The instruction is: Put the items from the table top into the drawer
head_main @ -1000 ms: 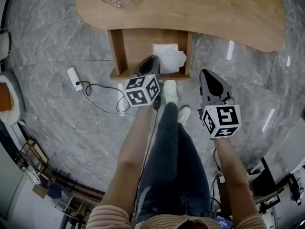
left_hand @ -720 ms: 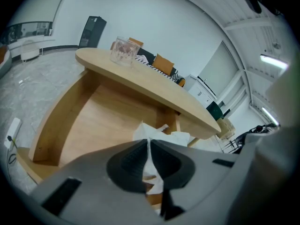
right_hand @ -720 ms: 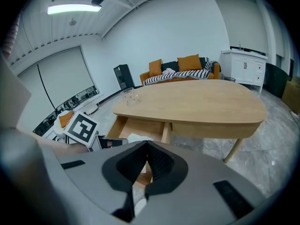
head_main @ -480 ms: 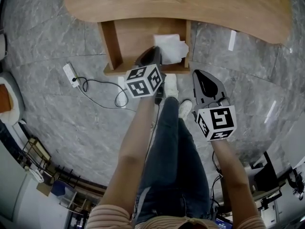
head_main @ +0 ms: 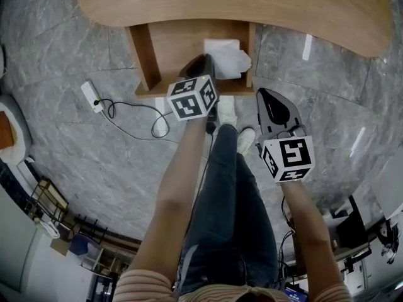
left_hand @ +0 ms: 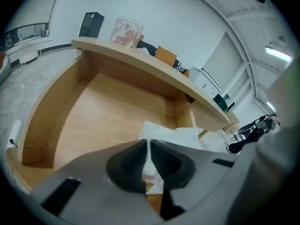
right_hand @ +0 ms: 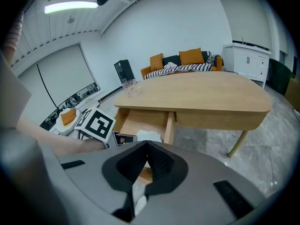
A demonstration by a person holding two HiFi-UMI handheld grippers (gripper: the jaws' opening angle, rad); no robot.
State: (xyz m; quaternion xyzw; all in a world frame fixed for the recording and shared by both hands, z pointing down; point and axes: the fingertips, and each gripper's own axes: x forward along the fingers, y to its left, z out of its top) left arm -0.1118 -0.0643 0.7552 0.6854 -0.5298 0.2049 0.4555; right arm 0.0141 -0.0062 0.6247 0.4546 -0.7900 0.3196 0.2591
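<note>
The task item is a white tissue (head_main: 228, 58), soft and crumpled, folded over itself with uneven edges. It sits in the right-hand part of the open drawer (head_main: 169, 50), close to the drawer's right wall. The rest of the pale wood drawer floor is bare. The drawer is pulled out from under the wooden bench (head_main: 283, 11), whose rounded top runs across the upper part of the head view. The left tool (head_main: 205, 60) is held over the drawer at the tissue's left edge and points steeply down. In the left gripper view its pads (left_hand: 165, 158) are almost together, with a thin strip of the white tissue clamped in the slit between them. The right tool (head_main: 269, 94) is held outside the drawer, to its right, above the grey marble floor (head_main: 75, 150) and well apart from the tissue. Its jaws are together at the tips with nothing between them. A clear glass container (left_hand: 126, 32) stands on the bench top near its left end. A white power strip (head_main: 89, 96) with a black cable lies on the floor to the left of the drawer.
</note>
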